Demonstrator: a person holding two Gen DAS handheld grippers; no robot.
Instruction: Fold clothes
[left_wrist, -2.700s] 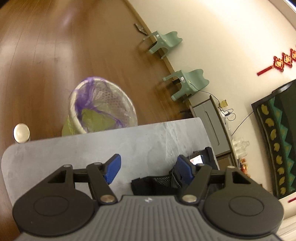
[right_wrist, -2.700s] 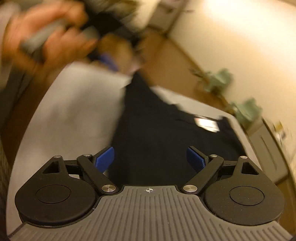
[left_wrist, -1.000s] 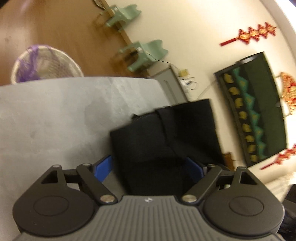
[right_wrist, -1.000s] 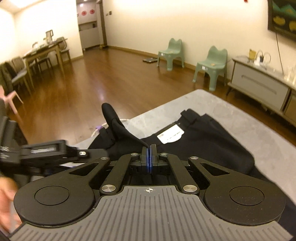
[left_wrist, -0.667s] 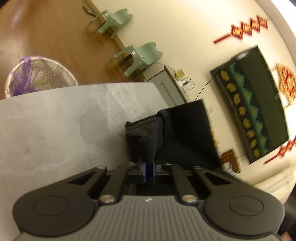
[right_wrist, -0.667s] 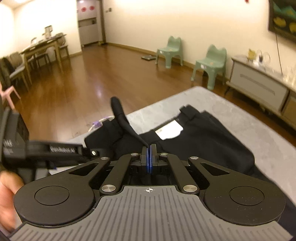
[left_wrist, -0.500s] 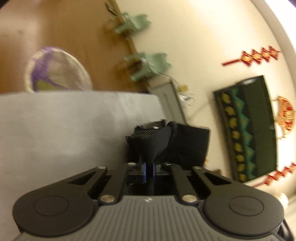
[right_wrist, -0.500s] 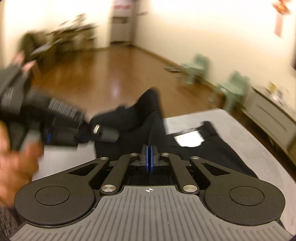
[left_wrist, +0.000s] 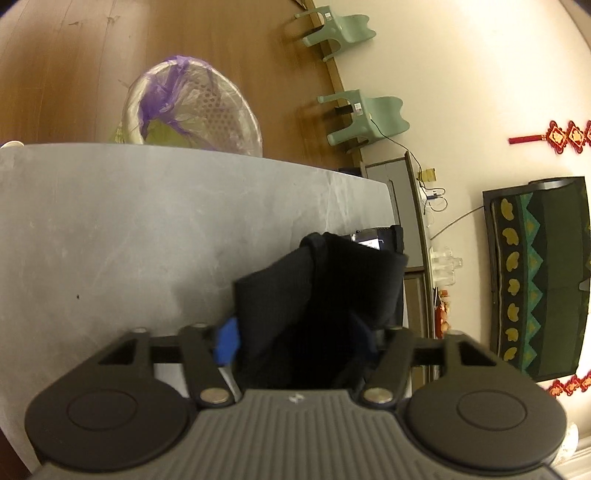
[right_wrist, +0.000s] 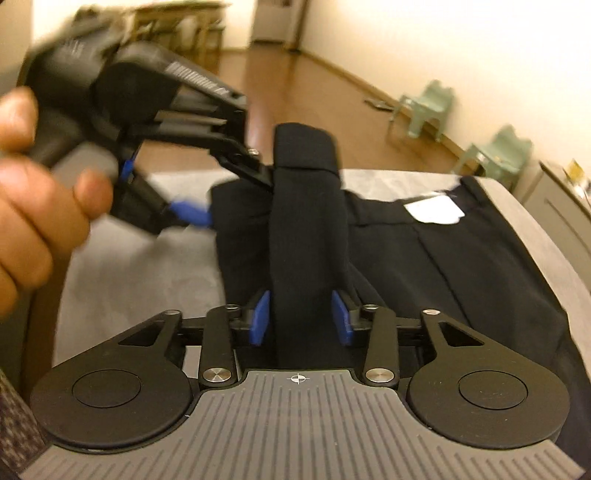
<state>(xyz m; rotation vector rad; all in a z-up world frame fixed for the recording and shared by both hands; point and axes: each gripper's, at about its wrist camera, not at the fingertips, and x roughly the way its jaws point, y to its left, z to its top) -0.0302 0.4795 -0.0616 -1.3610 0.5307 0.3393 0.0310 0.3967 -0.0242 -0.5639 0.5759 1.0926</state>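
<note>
Black garment (right_wrist: 424, 258): dark trousers lying on the grey bench (left_wrist: 129, 229), reaching toward its far right corner; a white tag (right_wrist: 434, 210) shows on the flat part.
Raised fold (right_wrist: 306, 229): a strip of the same cloth stands up from the pile, its top edge bent over, running between both claws.
Right claw (right_wrist: 300, 316): blue pads parted and opening; the cloth strip passes between them, with a sliver of gap at each pad, so they do not pinch it.
Left claw (left_wrist: 299, 341): opening as well; one blue pad (left_wrist: 226, 341) shows, the other is hidden behind the dark cloth that fills the gap. Seen from the right wrist, it sits at the pile's left edge.
Hand (right_wrist: 33, 199): wrapped round the left claw's handle, blurred.
Beyond the bench: a waste basket (left_wrist: 192, 107) with a purple liner, and two pale green chairs (left_wrist: 364, 118) by the wall.
</note>
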